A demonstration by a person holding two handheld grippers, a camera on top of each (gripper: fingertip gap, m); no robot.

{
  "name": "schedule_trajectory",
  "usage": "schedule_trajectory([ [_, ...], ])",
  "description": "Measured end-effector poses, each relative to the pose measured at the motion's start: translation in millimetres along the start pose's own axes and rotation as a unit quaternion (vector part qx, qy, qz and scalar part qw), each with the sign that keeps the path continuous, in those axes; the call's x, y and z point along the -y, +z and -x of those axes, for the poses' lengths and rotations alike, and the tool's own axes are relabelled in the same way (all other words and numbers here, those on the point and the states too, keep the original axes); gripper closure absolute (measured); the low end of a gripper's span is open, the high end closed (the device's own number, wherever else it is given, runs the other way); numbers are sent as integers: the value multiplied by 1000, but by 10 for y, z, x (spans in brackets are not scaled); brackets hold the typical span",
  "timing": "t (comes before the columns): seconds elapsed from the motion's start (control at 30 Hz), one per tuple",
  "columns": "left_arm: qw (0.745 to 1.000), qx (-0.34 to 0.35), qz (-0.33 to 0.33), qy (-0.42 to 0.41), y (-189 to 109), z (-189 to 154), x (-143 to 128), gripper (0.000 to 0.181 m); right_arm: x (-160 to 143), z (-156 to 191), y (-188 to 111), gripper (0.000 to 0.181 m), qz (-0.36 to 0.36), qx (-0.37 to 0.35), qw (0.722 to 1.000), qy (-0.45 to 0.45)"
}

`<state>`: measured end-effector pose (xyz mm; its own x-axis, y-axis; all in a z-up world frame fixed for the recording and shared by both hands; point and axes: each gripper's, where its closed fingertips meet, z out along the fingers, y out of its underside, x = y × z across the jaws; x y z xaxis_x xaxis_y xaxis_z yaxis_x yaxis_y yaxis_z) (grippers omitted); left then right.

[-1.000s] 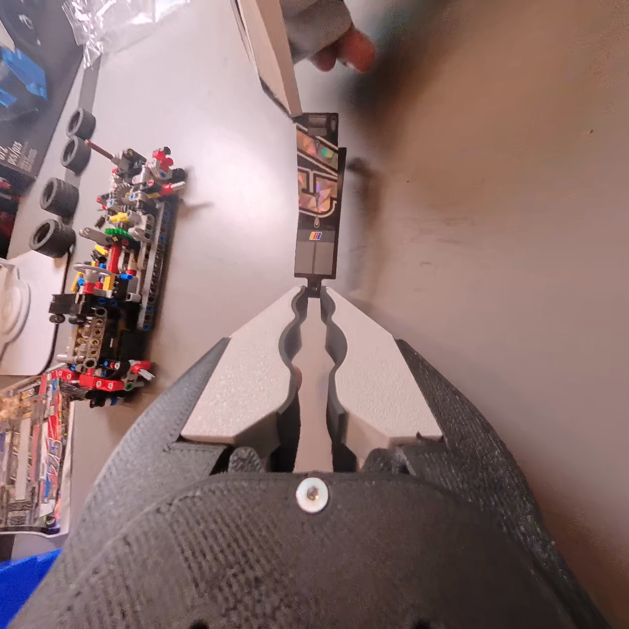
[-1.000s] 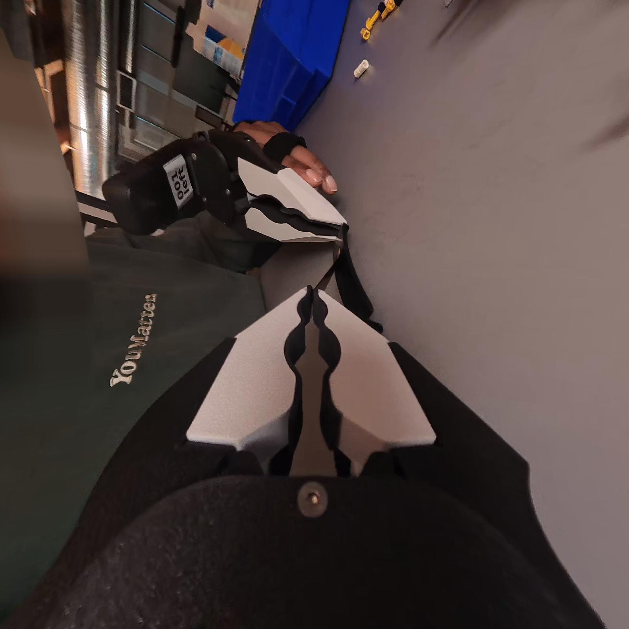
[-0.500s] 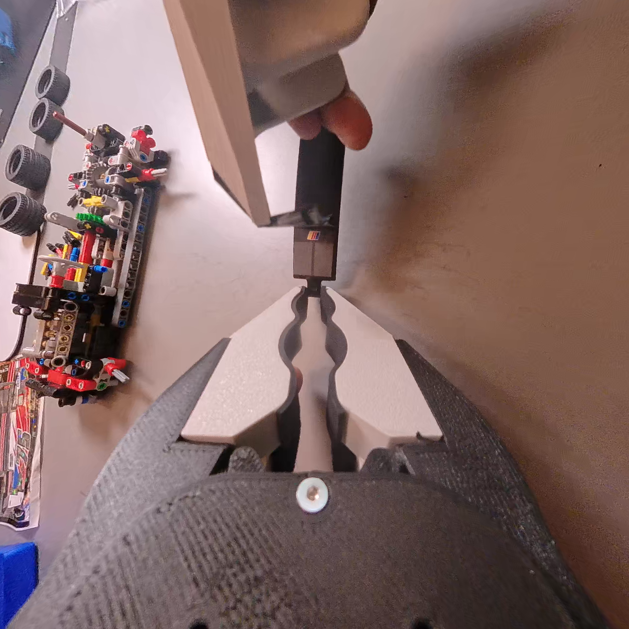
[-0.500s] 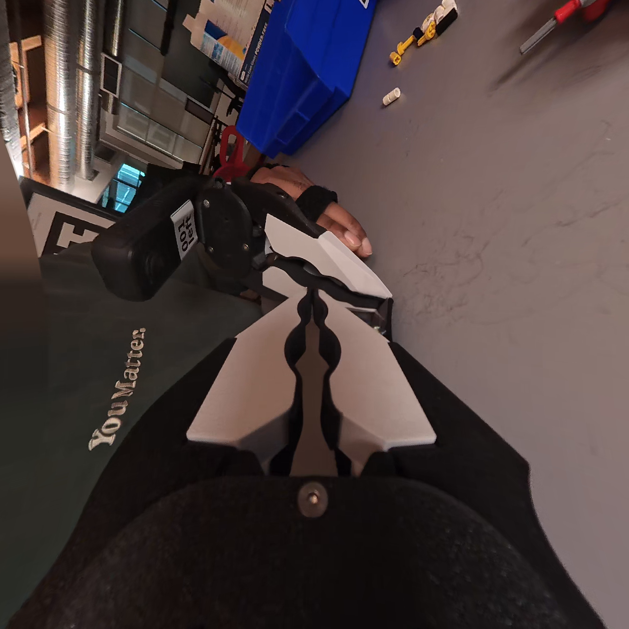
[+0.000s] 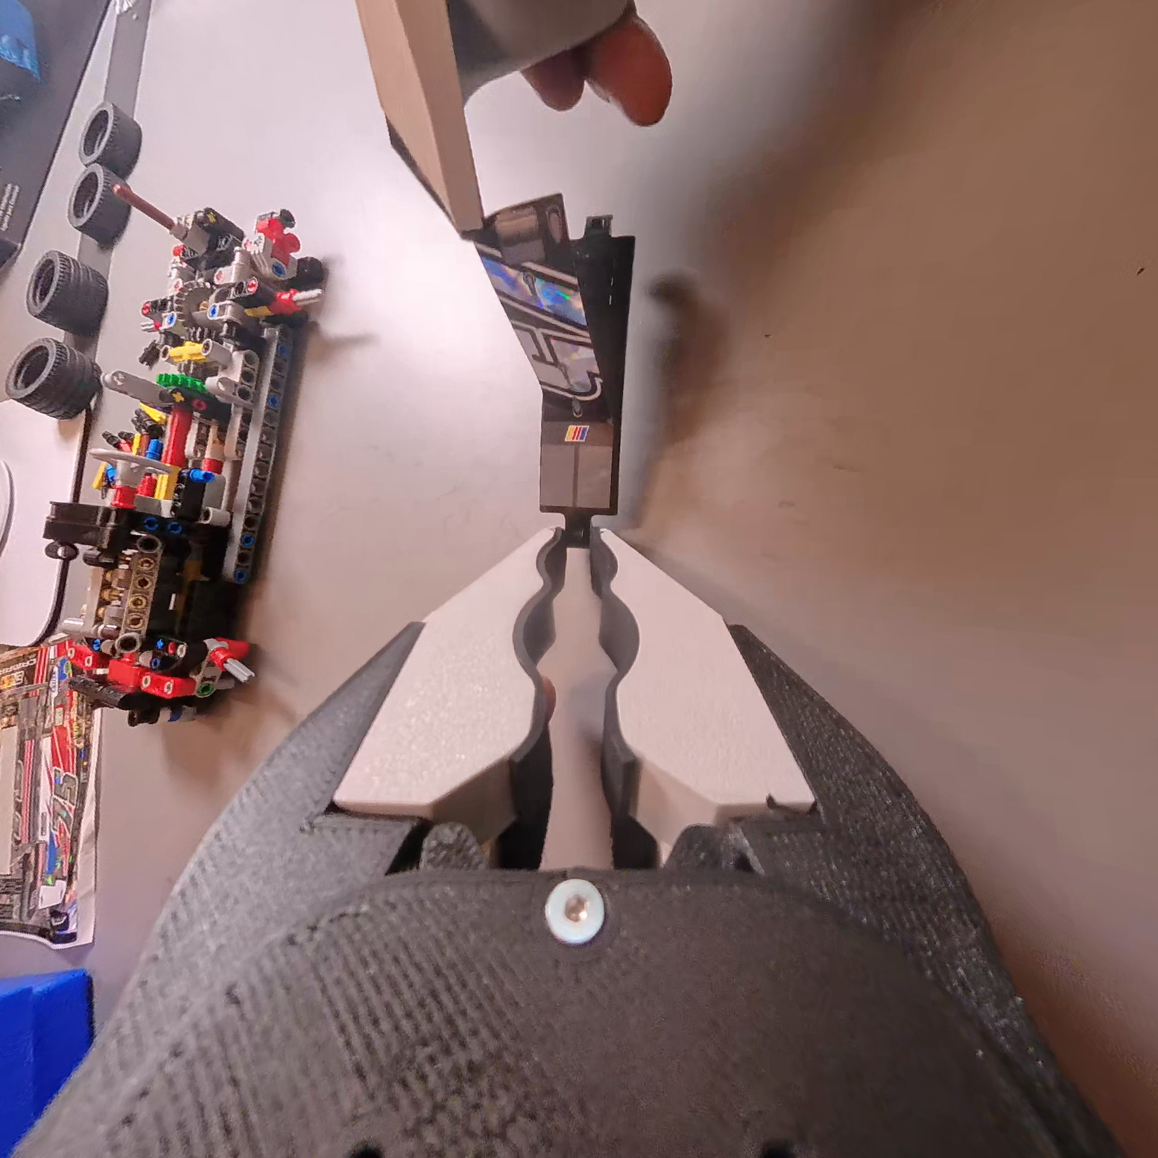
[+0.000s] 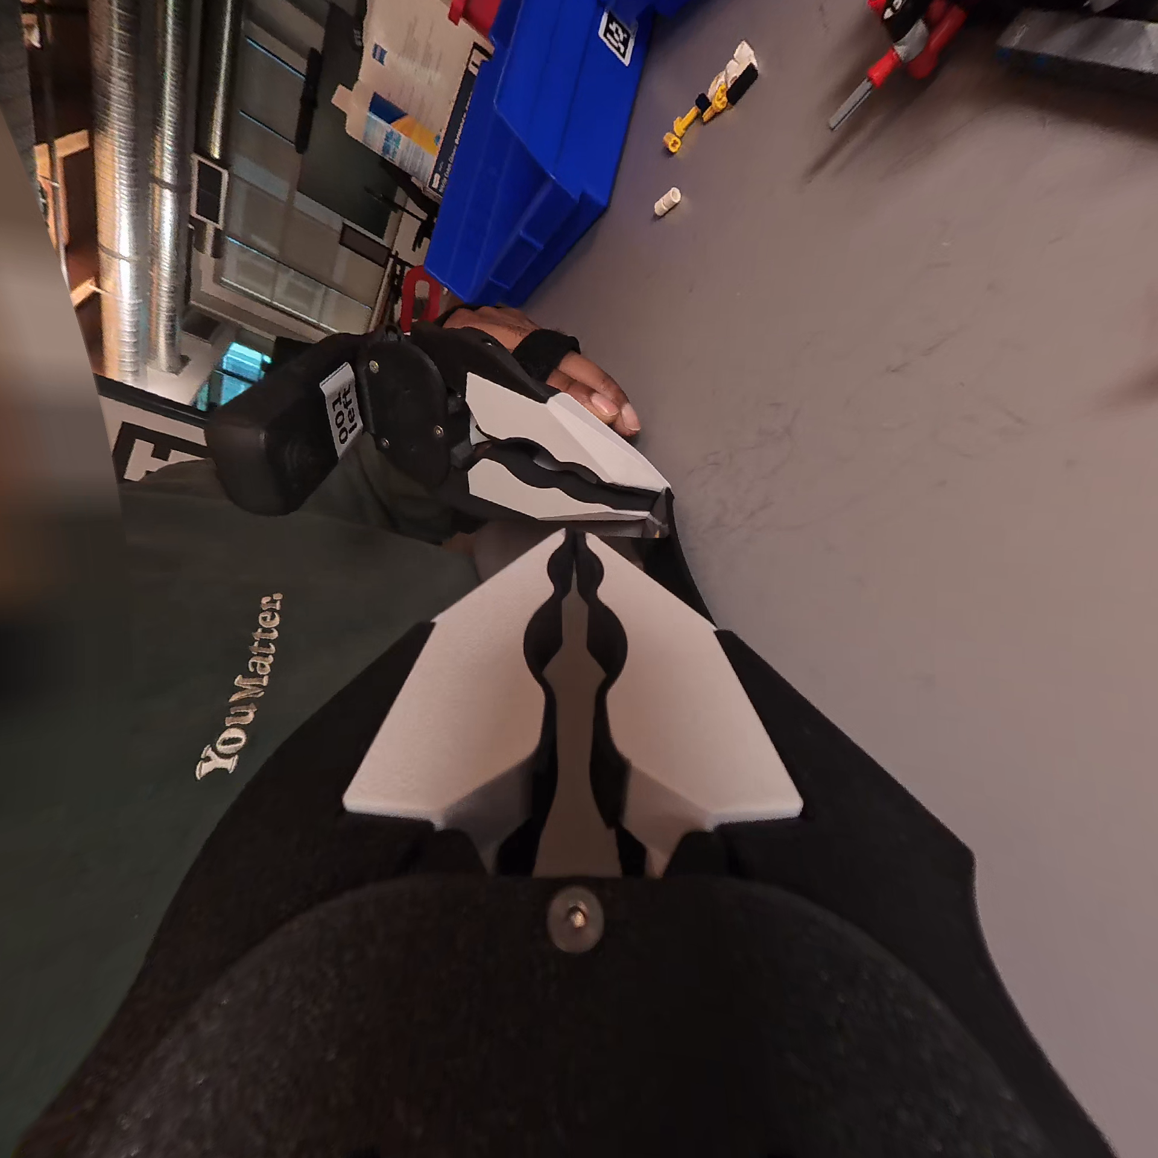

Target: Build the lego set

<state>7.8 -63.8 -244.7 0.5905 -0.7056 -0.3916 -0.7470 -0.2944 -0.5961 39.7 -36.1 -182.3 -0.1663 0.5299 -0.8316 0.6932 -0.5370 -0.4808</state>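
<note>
My left gripper [image 5: 576,532] is shut on the short stub end of a long black Lego panel [image 5: 579,451] with shiny stickers, and holds it above the grey table [image 5: 388,438]. The right gripper's beige finger [image 5: 432,106] reaches in from the top and its tip meets the panel's far end. In the right wrist view my right gripper [image 6: 573,540] has its tips together with nothing visible between them. The panel [image 6: 680,564] runs just beside its right finger. The left gripper [image 6: 652,511] shows there too. The partly built car chassis [image 5: 188,451] lies on the table to the left.
Several black tyres [image 5: 62,288] lie beyond the chassis, with an instruction booklet [image 5: 44,783] and a blue bin [image 5: 37,1034] nearer. The right wrist view shows blue bins [image 6: 539,156], loose yellow [image 6: 695,113], white [image 6: 667,202] and red [image 6: 902,56] parts, and a person's dark green shirt [image 6: 188,689]. Some 8 cm of space lies between my two pairs of fingers.
The right gripper covered most of the panel half a second ago; it has drawn back to the far end and the stickers show again. My left gripper has kept its hold.
</note>
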Motion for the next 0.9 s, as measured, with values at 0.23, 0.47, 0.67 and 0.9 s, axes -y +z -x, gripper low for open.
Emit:
schedule_trajectory([
  [0.23, 998, -19, -35, -42, -22, -18, 99, 176, 16, 18, 82, 181, 2, -4, 1000, -22],
  [0.47, 997, -12, -55, -56, -64, 33, 146, 176, -7, 54, 176, 181, 26, -24, 998, -58],
  [0.67, 997, -1, -58, -43, -92, 69, 134, 176, -1, 22, 35, 181, 23, -28, 998, -59],
  [0.9, 997, 14, -73, -21, -158, 129, 154, 176, -69, -142, -206, 181, 27, -43, 998, -43],
])
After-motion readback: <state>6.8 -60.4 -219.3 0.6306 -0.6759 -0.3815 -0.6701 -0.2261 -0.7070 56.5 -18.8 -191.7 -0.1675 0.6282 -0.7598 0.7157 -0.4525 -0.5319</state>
